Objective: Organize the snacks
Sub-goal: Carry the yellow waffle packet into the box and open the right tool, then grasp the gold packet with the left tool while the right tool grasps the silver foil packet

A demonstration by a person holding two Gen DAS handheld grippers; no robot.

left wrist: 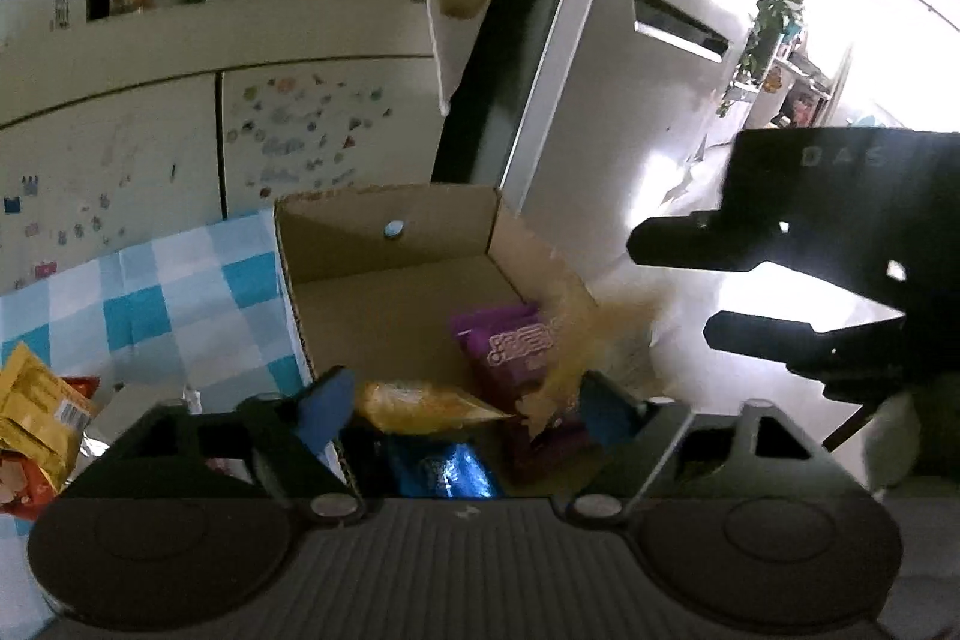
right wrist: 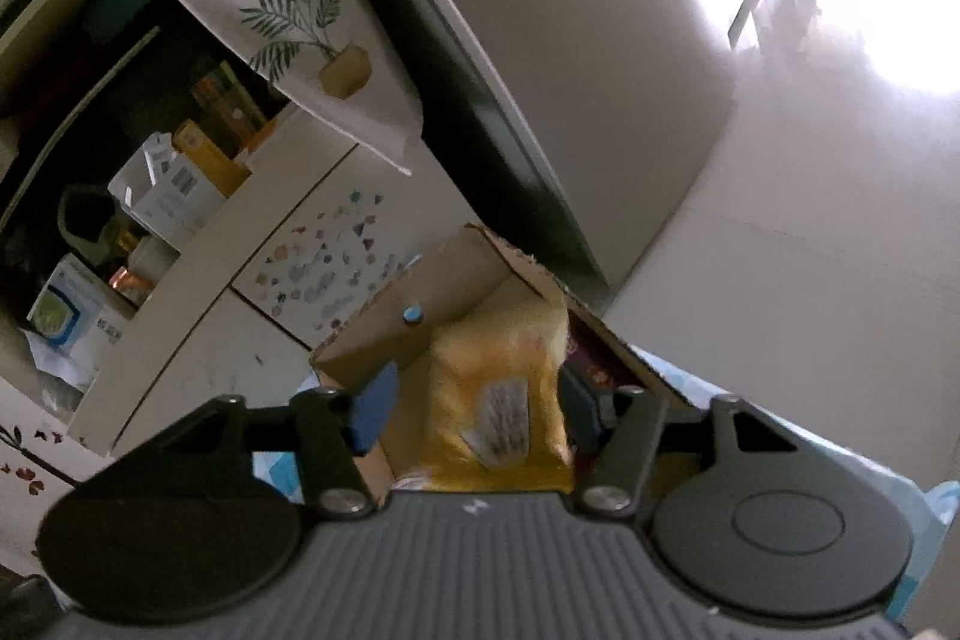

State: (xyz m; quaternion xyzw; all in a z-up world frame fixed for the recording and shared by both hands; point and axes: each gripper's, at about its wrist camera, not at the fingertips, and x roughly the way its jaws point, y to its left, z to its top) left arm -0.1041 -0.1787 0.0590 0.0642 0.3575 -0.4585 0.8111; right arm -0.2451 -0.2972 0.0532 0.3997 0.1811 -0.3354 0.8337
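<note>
An open cardboard box (left wrist: pixel 384 202) (right wrist: pixel 384 334) holds a purple packet (left wrist: pixel 510 346), a blue packet (left wrist: pixel 444 469) and a yellow packet (left wrist: pixel 414 403). My left gripper (left wrist: pixel 465 409) hangs open over the box's near side, and the yellow packet lies below, between its blue pads (left wrist: pixel 324 409). A second yellow packet (left wrist: pixel 576 346) (right wrist: pixel 504 382) shows blurred at the box's right wall. It sits between the fingers of my right gripper (right wrist: pixel 477 409) (left wrist: pixel 672 287), which is open; the left pad (right wrist: pixel 375 412) stands apart from it.
The box stands on a blue-and-white checked cloth (left wrist: pixel 180 292). More yellow and red snack packets (left wrist: pixel 36 418) lie at the left. Behind are a stickered cupboard (left wrist: pixel 312 130), a fridge (left wrist: pixel 600 70) and a hanging plant-print cloth (right wrist: pixel 312 40). Shiny floor (right wrist: pixel 810 160) opens to the right.
</note>
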